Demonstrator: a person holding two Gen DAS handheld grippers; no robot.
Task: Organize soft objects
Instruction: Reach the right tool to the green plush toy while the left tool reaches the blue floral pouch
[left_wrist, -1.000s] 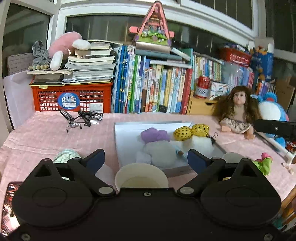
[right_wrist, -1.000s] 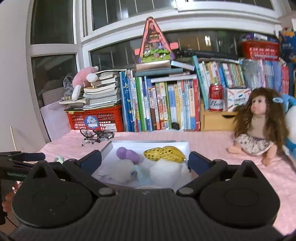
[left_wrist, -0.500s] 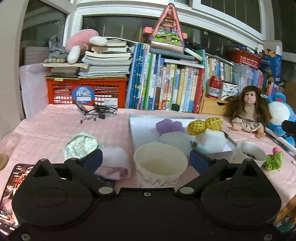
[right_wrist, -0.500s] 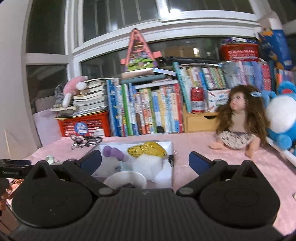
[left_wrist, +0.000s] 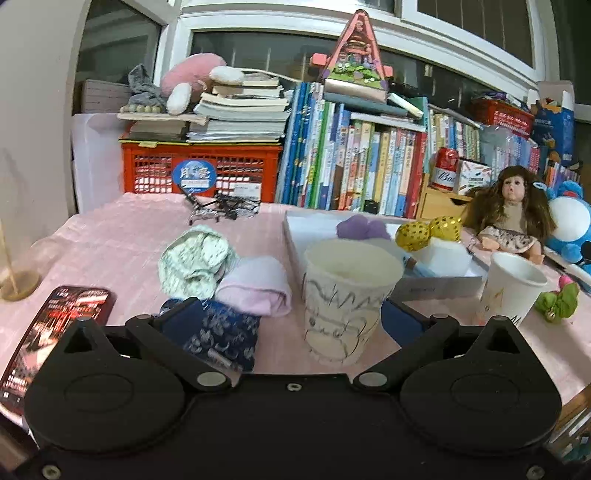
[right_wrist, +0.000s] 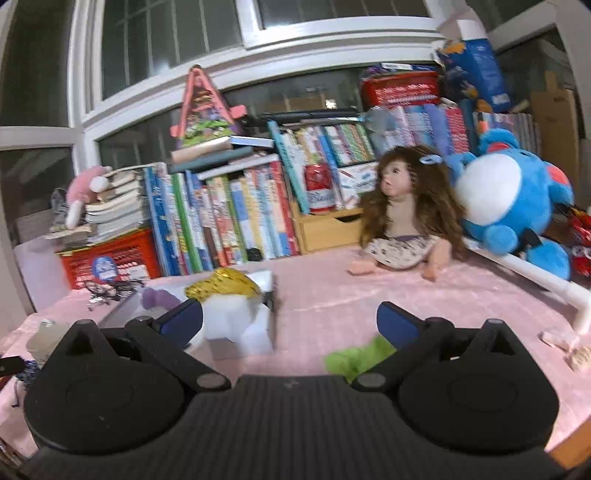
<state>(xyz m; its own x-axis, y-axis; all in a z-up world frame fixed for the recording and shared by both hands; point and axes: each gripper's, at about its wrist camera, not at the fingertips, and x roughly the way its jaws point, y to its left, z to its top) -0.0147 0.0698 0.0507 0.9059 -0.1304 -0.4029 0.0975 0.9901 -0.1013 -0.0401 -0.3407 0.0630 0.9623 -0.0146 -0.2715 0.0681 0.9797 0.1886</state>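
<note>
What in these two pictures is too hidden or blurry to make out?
- Green soft toy: right wrist view, blurred and partly behind the gripper body.
- Phone: left wrist view, its near end is covered by the gripper body.
- Inside of the paper cup: hidden by its own wall.

A table covered in pink cloth (left_wrist: 122, 236) carried everything. Near its front edge stood a scribbled paper cup (left_wrist: 347, 295), with a folded pink cloth (left_wrist: 255, 288), a pale green bundle (left_wrist: 194, 258) and a navy patterned cloth (left_wrist: 225, 336) beside it. A phone (left_wrist: 51, 325) lay at the left edge. A white tray (left_wrist: 436, 286) sat mid-table, and a doll (left_wrist: 511, 218) sat toward the back right.
</note>
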